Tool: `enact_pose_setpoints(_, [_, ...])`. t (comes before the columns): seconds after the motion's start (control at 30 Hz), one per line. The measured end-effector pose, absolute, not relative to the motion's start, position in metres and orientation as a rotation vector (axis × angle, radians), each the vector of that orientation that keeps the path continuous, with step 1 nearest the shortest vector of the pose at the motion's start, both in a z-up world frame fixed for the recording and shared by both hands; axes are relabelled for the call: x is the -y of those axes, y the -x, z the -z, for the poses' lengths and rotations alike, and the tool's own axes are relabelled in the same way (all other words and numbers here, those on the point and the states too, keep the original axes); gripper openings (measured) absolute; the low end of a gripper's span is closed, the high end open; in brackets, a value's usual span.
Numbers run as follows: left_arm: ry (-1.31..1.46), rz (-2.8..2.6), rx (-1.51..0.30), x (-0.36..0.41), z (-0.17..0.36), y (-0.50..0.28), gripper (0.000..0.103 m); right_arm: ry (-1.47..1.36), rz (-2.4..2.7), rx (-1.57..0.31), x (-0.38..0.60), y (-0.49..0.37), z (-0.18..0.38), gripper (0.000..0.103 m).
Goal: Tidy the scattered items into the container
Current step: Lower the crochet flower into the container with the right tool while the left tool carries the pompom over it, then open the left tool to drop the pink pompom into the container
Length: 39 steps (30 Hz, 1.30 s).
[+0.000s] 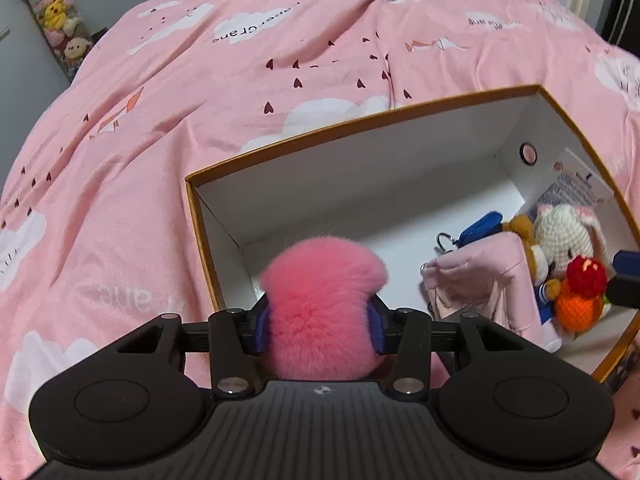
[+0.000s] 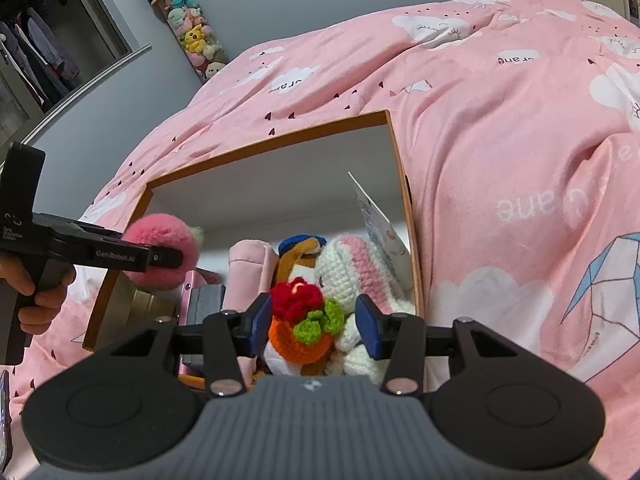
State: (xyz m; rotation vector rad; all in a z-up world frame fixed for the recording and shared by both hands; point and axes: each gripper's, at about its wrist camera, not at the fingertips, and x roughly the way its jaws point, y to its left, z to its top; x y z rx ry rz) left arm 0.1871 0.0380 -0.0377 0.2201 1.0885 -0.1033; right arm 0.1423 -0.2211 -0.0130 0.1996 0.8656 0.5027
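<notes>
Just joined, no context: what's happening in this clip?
A person with two handheld grippers is tidying toys into an orange-rimmed box on a pink bed. The left gripper is clamped on a pink pompom, held over the box. The right gripper hangs open above the crochet toys already inside.

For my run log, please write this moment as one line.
left claw: shut on pink pompom, over box | right claw: open, around crochet flower pot in box

Both wrist views look closely down into the box [image 1: 360, 120] from opposite ends.
</notes>
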Motion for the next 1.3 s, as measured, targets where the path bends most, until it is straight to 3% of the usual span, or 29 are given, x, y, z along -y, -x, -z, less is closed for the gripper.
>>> enact_pose_setpoints(0.27, [-0.226, 0.11, -1.063, -0.038, 0.033, -0.178, 0.053, -0.205, -0.5, -0.862, 0.222, -0.14, 0.012, 0.049])
enact_pose_setpoints(0.77, [-0.005, 0.063, -0.862, -0.07, -0.031, -0.088, 0.053, -0.213, -0.546, -0.818, 0.222, -0.115, 0.0, 0.049])
enact_pose_setpoints(1.3, [0.132, -0.102, -1.033, -0.09, 0.023, -0.017, 0.053, -0.182, -0.669, -0.854, 0.197, -0.075, 0.0, 0.05])
